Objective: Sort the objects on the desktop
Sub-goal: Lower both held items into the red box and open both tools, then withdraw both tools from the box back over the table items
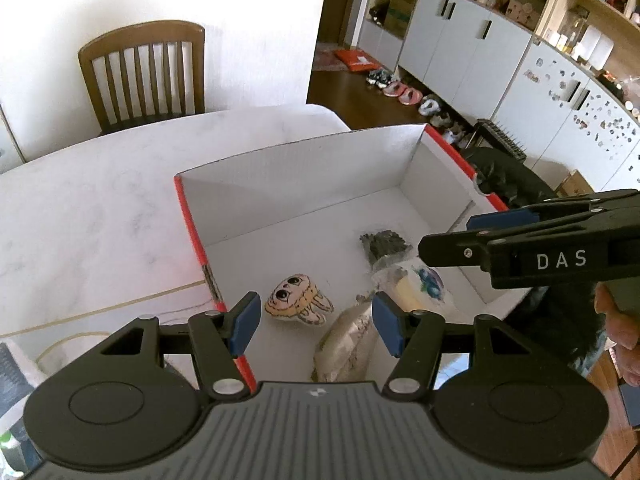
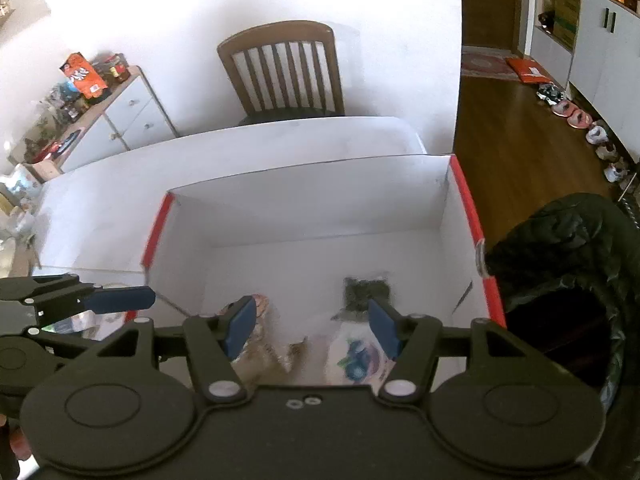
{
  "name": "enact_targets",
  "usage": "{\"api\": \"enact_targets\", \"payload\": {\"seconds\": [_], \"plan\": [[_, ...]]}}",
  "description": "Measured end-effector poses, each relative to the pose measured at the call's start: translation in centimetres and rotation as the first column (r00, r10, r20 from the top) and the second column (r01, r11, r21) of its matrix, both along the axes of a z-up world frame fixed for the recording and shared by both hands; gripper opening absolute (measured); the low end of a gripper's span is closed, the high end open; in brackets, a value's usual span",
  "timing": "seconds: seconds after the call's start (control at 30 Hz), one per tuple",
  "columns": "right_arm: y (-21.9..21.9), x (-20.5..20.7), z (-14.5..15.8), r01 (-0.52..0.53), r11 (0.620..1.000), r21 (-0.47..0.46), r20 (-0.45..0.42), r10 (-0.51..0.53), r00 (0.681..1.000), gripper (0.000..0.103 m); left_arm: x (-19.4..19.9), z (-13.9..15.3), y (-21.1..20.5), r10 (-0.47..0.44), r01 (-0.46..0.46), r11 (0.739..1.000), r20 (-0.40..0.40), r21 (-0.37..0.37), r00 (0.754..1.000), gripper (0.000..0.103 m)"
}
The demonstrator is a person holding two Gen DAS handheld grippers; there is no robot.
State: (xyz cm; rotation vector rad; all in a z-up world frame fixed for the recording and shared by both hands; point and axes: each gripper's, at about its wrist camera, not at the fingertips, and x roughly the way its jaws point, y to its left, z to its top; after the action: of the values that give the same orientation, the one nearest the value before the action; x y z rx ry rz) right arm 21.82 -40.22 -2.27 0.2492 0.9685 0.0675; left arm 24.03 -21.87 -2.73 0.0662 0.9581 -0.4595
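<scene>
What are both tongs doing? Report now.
Left tongs: open, empty, above the red-edged white cardboard box.
Right tongs: open, empty, above it too.

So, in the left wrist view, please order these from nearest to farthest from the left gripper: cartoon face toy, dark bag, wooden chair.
1. Cartoon face toy, in the box, just ahead of the left gripper.
2. Dark bag, deeper in the box, to the right.
3. Wooden chair, beyond the table.

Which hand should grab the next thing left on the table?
Probably left. The left gripper hangs open at the box's table-side edge. The right gripper, also open, sits deeper over the box.
</scene>
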Motion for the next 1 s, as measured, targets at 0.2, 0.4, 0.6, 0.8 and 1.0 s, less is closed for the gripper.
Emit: {"api": "enact_targets", "payload": {"seconds": [0.2,0.4,0.6,0.8,1.0], "plan": [[1.6,-1.8,1.3,-0.019,1.000,0.021,0.030,0.018,0.999,0.063,-2.3,1.2,1.4,-0.014,0.014,1.000,0.037,-0.014,0.999,0.060],[3.6,-3.7,2.4,-0.039,0.999,0.022,0.062,0.038,0.997,0.063,-4.3,1.9,3.6,-0.004,0.005,0.999,0.041,-0.043,0.999,0.060],[6.1,-5.3,2.6,-0.049,0.999,0.001,0.081,0.048,0.996,0.063,-6.1,2.1,6.4,0.009,-0.006,0.998,0.049,-0.055,0.999,0.060],[9.2,-6.6,2.6,-0.067,0.997,-0.024,0.094,0.069,0.993,0.063,-7.9,1.8,9.8,0.019,-0.016,0.999,0.066,-0.052,0.998,0.060],[12.8,-7.4,2.6,-0.080,0.996,-0.026,0.114,0.083,0.990,0.066,-9.5,1.3,13.9,0.042,-0.038,0.998,0.070,-0.056,0.997,0.060]]}}
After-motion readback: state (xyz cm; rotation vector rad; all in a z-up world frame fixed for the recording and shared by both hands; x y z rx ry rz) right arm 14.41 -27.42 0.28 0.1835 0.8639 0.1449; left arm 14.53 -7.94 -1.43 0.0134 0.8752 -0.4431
